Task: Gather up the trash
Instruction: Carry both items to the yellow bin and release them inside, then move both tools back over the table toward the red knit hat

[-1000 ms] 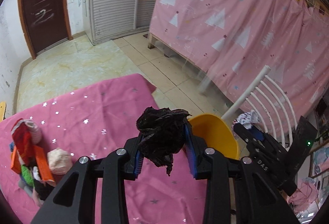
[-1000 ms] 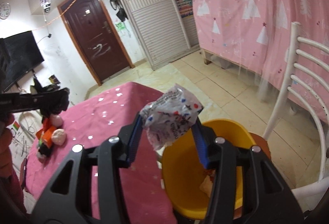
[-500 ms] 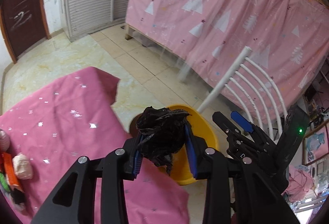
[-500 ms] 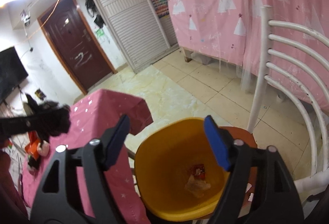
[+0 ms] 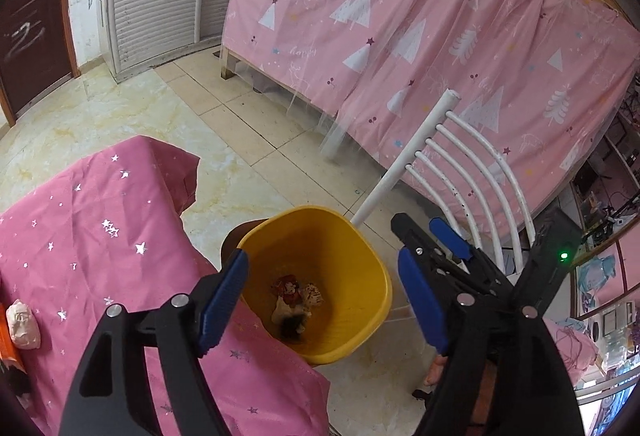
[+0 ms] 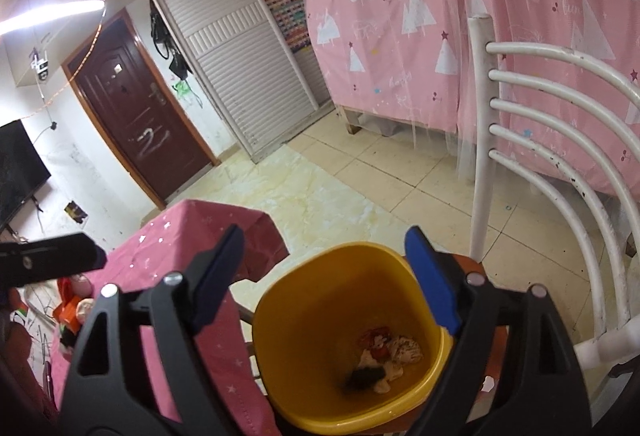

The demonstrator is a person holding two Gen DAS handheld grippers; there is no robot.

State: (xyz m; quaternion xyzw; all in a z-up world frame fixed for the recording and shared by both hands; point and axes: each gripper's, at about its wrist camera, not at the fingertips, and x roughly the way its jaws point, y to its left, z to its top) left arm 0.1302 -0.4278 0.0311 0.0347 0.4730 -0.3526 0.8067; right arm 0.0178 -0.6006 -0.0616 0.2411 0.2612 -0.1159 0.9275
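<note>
Left wrist view: the left gripper [image 5: 320, 300] is opening over the yellow bin [image 5: 360, 332], nothing between its jaws; the black wad it clutched a second ago now lies among the trash [image 5: 294, 302] at the bottom.

Right wrist view: the right gripper [image 6: 332, 280] hangs released above the same bin, its printed wrapper [image 6: 402, 350] dropped inside. Both loads delivered; more litter [image 5: 24, 324] likely awaits on the pink tablecloth [image 5: 100, 228].
</note>
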